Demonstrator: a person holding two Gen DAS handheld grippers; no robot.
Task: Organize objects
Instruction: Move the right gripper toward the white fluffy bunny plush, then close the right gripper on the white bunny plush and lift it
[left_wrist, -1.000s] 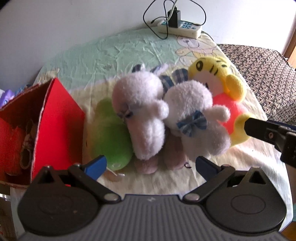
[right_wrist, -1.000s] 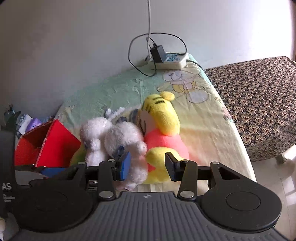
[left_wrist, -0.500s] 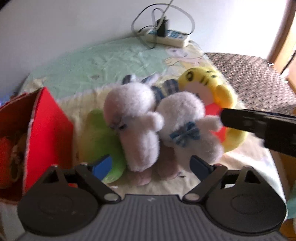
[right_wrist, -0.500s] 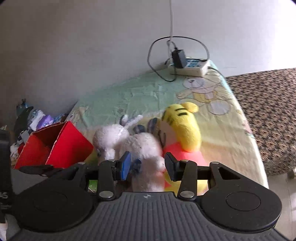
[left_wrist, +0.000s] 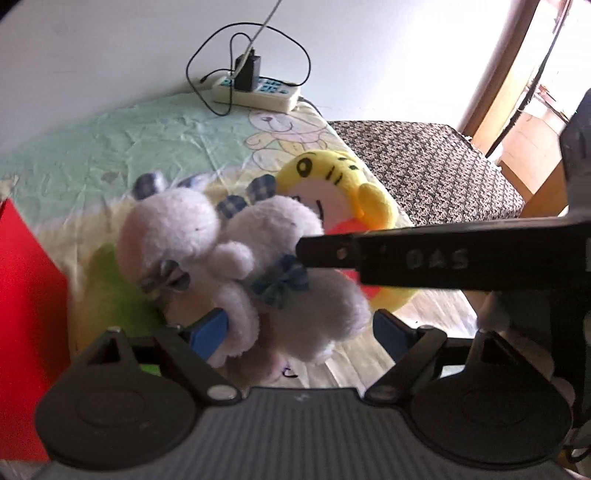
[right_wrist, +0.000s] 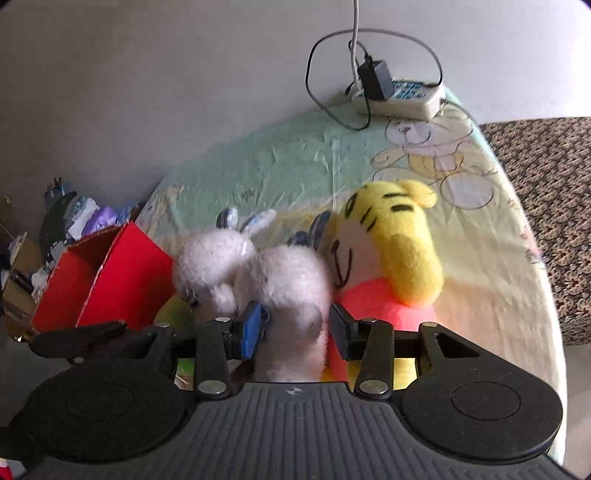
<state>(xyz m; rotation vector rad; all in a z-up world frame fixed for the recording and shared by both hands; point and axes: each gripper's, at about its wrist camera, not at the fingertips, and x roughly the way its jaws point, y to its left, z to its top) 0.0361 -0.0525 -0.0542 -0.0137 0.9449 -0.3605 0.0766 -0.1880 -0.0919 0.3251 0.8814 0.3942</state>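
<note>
Closing in on the paired white plush rabbits at table centre.

Left gripper (left_wrist: 299, 332) fairly wide, jaws just been closing, straddling both white rabbits (left_wrist: 236, 258) without a visible pinch; right gripper (right_wrist: 295, 328) half open around the nearer rabbit's (right_wrist: 295, 288) body, pads beside the fur, no squeeze evident. Best settled on one rabbit each, low on the body, clear of the tiger plush (right_wrist: 395, 251) at 2 o'clock. Red box (right_wrist: 110, 280) at 9 o'clock, close; table edge (right_wrist: 543, 295) at 3 o'clock; open cloth toward 12, up to the power strip (right_wrist: 402, 96).
</note>
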